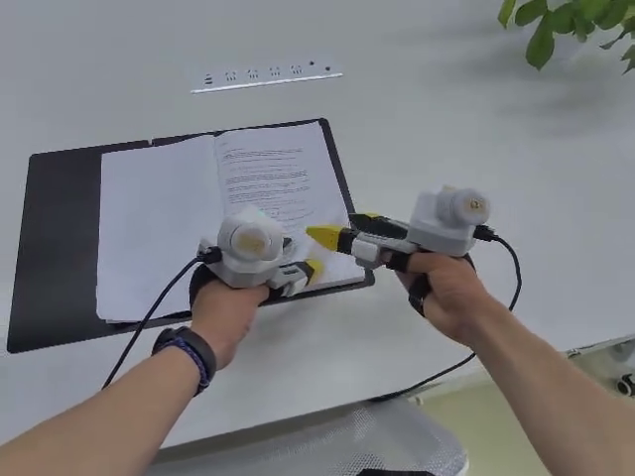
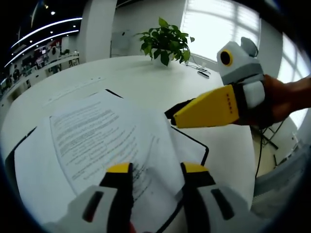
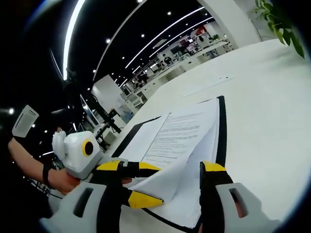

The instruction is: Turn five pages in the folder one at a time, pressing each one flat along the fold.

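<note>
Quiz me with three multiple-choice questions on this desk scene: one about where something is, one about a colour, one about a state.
1. Where is the plant relative to the folder?
A) Beyond it, to the far right
B) On its left cover
C) In front of it, nearest the person

2. What colour are the gripper jaw tips?
A) Red
B) Yellow
C) Blue

3. How is the folder lying?
A) Shut
B) Standing upright
C) Open, printed side up

Answers:
1 A, the leaves hang in the head view's top right corner.
2 B, both the left gripper and the right gripper show yellow tips.
3 C, a text page faces up on the black covers.
</note>
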{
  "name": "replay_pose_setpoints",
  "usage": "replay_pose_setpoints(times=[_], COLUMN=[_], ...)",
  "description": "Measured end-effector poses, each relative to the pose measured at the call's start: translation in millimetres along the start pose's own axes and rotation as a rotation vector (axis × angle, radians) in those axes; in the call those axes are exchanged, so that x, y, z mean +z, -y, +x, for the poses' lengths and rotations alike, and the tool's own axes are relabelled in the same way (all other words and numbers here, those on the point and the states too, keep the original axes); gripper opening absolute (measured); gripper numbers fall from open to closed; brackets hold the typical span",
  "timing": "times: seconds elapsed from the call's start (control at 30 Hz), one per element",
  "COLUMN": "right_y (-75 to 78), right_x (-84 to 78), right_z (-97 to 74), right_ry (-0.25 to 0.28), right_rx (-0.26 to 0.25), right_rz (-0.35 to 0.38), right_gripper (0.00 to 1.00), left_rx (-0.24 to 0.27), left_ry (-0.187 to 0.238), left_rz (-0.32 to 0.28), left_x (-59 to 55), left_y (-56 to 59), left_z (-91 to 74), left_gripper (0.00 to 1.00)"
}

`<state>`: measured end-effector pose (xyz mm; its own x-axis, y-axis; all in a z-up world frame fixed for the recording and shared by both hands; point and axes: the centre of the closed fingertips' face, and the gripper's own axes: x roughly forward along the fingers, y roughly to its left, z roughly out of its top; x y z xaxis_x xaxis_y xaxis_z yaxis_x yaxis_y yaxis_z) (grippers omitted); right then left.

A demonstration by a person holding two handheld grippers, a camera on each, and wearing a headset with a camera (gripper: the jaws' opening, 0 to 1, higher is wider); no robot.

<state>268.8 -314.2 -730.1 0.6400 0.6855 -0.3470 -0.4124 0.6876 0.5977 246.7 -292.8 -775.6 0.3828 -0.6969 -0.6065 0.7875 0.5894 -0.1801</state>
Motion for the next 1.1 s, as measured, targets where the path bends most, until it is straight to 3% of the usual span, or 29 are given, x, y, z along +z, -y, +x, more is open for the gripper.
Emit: replay_pose_setpoints(times=[0.1, 0.27, 0.33, 0.6, 0.8, 1.0, 1.1], right_y=[-2.8, -3.7, -4.5, -3.1, -6.2, -13.7, -16.8], right_x=[-4.8, -13.2, -14.8, -10.1, 1.4, 6.0, 13.0], right_z=[4.9, 1.1, -2.5, -10.5, -11.0, -8.9, -8.7], right_ry=[-0.008, -0.008, -0.003, 0.041, 0.079, 0.085, 0.125], right_rx=[0.012, 0.010, 0.008, -0.012, -0.013, -0.004, 0.008], right_rz=[0.006, 0.026, 0.030, 0.069, 0.064, 0.054, 0.091], right_gripper=[0.60, 0.53, 0.51, 0.31, 0.17, 0.06, 0.00], left_rx=[-0.010, -0.015, -0.015, -0.002, 0.029, 0.070, 0.089], left_ry=[0.009, -0.004, 0.013, 0.038, 0.066, 0.085, 0.072], left_rz=[-0.047, -0.048, -0.097, -0.086, -0.083, -0.078, -0.079], left_x=[0.4, -3.5, -1.2, 2.6, 9.9, 8.8, 5.0], left_y=[1.4, 5.3, 6.4, 14.6, 7.1, -5.8, -10.9], left_z=[-3.5, -11.8, -17.0, -33.4, -53.4, -74.1, -83.1], left_gripper=[0.42, 0.50, 0.52, 0.57, 0.59, 0.60, 0.60])
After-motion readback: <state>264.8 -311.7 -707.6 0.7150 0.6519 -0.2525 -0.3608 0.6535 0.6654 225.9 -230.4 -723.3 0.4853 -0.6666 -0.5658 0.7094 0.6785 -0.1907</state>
